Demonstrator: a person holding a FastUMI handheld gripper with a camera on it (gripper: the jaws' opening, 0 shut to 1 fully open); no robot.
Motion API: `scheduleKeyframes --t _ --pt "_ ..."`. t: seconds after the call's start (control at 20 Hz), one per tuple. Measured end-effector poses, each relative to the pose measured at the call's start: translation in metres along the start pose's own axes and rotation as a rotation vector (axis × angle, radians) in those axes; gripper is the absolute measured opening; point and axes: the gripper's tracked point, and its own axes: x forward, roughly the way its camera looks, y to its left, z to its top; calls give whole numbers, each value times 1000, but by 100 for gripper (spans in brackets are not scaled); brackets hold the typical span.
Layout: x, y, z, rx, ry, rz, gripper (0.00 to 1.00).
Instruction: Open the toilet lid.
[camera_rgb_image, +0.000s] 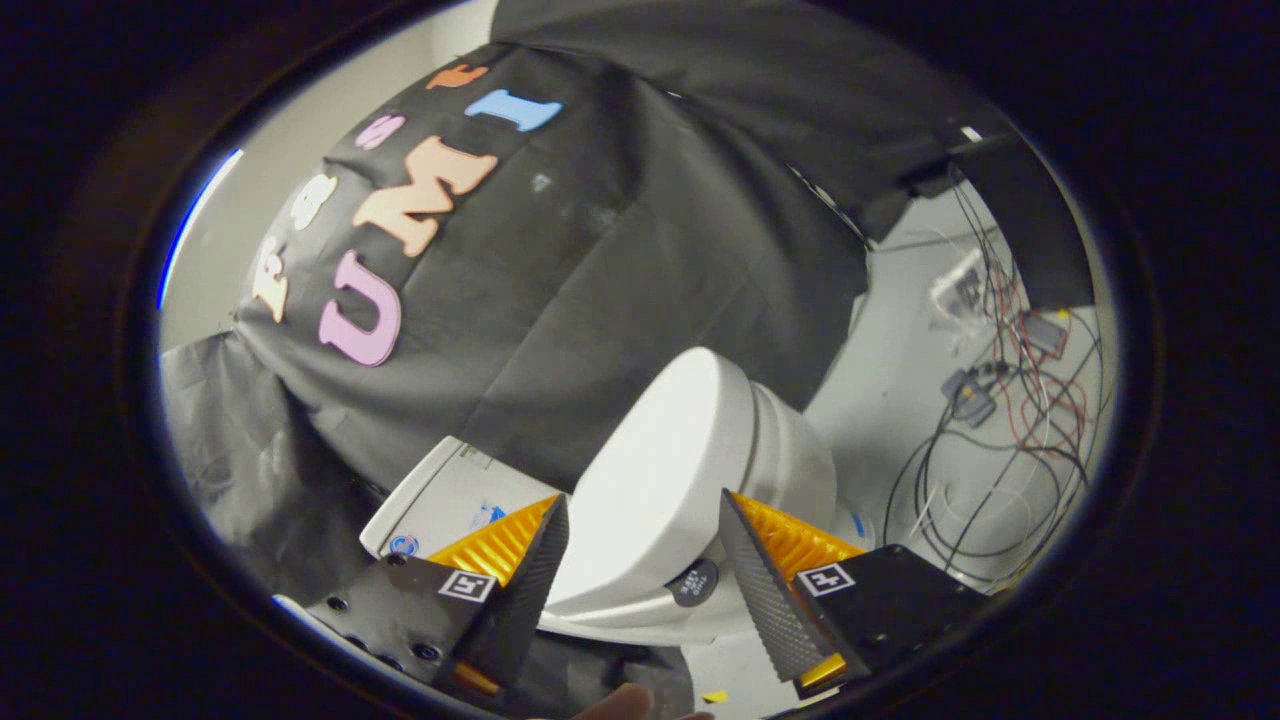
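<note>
Toilet lid (655, 470) lies closed on the white toilet (790, 470), just ahead of and between the gripper (645, 535) jaws, which stand wide apart, gripping nothing. Beside the toilet, tangled cables (1000, 430) lie on the floor (890, 390).

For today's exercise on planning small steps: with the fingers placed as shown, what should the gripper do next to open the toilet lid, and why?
Probably ease forward and close on the toilet lid's front edge. The gripper is open, its fingers straddle the lid without visibly pressing it, and the lid looks only slightly raised off the toilet bowl.
</note>
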Motion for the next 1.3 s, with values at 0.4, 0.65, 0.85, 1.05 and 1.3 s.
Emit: scheduleKeyframes --t 0.4,0.65,0.85,1.05,1.3 --pt "17 -50 -78 132 279 -119 96" --pt "36 -44 -88 203 300 -61 59" --pt "41 -38 -87 306 288 -43 44" --pt "43 -39 -84 312 276 -65 12" --pt "42 -38 -80 134 263 -166 2"
